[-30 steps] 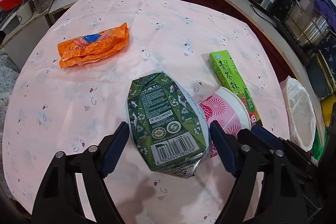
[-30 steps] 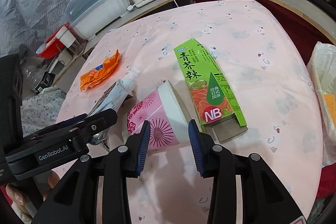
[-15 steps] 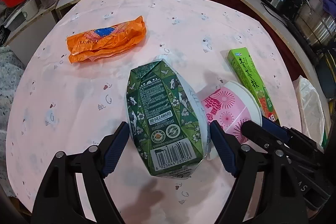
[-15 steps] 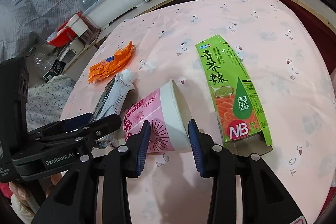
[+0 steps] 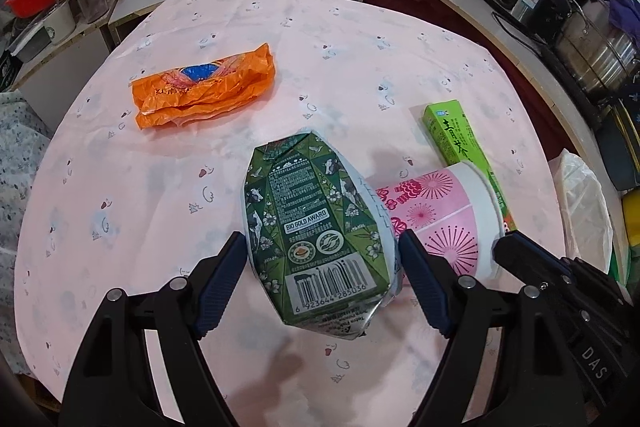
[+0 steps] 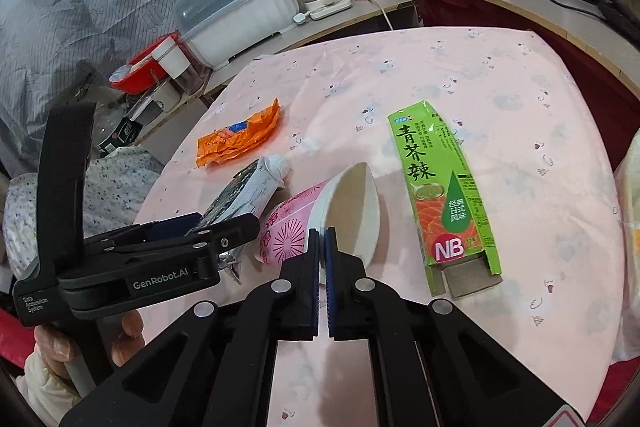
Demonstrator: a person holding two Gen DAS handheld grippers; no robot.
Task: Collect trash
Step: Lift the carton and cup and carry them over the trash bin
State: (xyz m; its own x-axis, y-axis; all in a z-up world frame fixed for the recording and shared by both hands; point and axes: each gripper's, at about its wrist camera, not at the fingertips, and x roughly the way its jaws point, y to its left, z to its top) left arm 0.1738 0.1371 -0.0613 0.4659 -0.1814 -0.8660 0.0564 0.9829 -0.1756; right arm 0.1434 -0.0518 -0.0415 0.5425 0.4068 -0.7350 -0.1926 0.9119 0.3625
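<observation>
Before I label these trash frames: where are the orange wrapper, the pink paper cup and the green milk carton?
orange wrapper [image 5: 204,91], left wrist view, middle of bag.
pink paper cup [image 6: 352,205], right wrist view, inner wall.
green milk carton [image 5: 312,223], left wrist view, printed face.

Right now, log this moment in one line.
left claw: open around green carton | right claw: shut on pink cup rim

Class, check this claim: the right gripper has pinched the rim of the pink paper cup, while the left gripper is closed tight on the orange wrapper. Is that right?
Not quite. The left gripper straddles the green milk carton, not the orange wrapper, which lies apart on the tablecloth, as the left wrist view shows. The right gripper does pinch the pink paper cup's rim.
</observation>
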